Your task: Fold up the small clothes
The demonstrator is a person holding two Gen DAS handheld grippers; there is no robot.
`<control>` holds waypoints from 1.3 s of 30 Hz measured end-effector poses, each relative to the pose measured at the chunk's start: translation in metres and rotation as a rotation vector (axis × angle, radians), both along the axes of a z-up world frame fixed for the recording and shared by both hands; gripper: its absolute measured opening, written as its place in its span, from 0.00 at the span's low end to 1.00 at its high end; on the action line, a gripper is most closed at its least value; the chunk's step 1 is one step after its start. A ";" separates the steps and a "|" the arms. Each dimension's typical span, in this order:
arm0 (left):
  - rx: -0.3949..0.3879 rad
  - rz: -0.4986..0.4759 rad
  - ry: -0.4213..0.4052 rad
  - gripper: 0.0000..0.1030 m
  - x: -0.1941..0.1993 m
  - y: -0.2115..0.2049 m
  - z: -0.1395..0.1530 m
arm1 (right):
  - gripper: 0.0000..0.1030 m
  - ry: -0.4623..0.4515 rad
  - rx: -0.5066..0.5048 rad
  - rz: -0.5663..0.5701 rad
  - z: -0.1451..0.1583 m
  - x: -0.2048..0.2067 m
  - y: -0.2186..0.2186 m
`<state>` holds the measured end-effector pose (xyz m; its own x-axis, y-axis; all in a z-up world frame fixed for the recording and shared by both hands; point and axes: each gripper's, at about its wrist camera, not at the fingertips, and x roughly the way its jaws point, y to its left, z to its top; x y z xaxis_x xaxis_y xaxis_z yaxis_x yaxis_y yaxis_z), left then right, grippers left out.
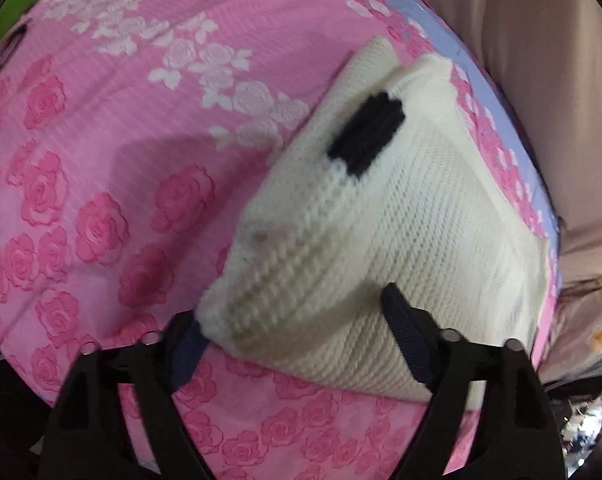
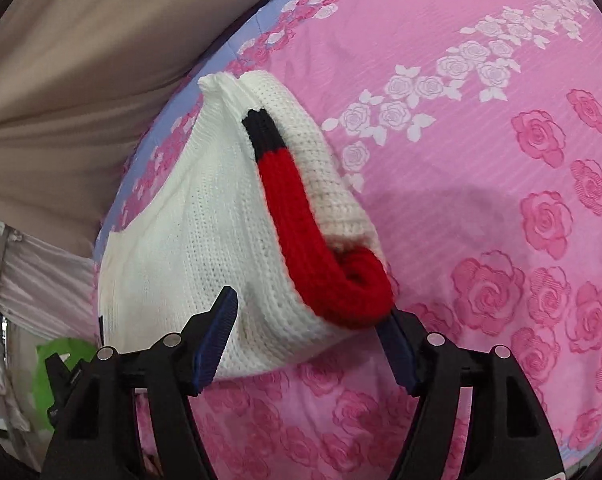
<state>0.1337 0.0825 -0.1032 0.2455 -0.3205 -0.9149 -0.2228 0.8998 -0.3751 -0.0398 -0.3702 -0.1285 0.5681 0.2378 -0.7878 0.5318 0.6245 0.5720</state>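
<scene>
A small cream knit garment [image 1: 401,216] with a black patch lies folded on the pink rose bedspread [image 1: 101,140], near its edge. My left gripper [image 1: 301,344] is open, its fingers set wide on either side of the garment's near ribbed corner, which sits between them. In the right wrist view the same garment [image 2: 189,240] shows a red and black ribbed band [image 2: 301,220] along its edge. My right gripper [image 2: 309,344] is open, fingers astride the garment's near edge by the red band. I see no clamping.
The bedspread [image 2: 501,160] has a lilac border [image 1: 481,80] at the edge. Beyond it hangs beige cloth [image 1: 541,80]. A green object [image 2: 57,368] and pale fabric [image 2: 29,272] lie off the bed's side.
</scene>
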 end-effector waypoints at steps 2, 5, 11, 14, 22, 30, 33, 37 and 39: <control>-0.047 -0.025 0.032 0.22 0.003 0.000 0.007 | 0.12 0.000 0.019 -0.021 0.003 0.008 0.000; -0.038 -0.050 -0.014 0.16 -0.011 0.007 0.036 | 0.10 -0.067 0.005 -0.054 0.037 -0.005 -0.003; 0.071 -0.198 0.069 0.16 -0.063 0.011 0.042 | 0.09 -0.032 -0.154 0.023 0.079 -0.069 0.006; 0.176 -0.255 0.122 0.20 -0.087 0.001 0.009 | 0.12 0.123 -0.206 0.094 0.042 -0.102 0.010; 0.254 -0.181 -0.153 0.70 -0.067 -0.006 0.088 | 0.55 0.154 -0.407 0.024 0.069 -0.111 0.000; 0.161 -0.218 -0.121 0.79 0.021 -0.058 0.044 | 0.65 0.093 -0.455 0.152 0.059 0.005 -0.004; 0.163 -0.178 -0.055 0.44 0.030 -0.058 0.021 | 0.65 0.113 -0.438 0.178 0.044 0.031 0.007; 0.135 -0.185 -0.119 0.06 0.020 -0.052 0.036 | 0.17 0.117 -0.459 0.189 0.037 0.043 0.015; 0.081 -0.170 -0.193 0.06 0.009 -0.039 0.073 | 0.08 0.019 -0.387 0.171 0.057 0.035 0.016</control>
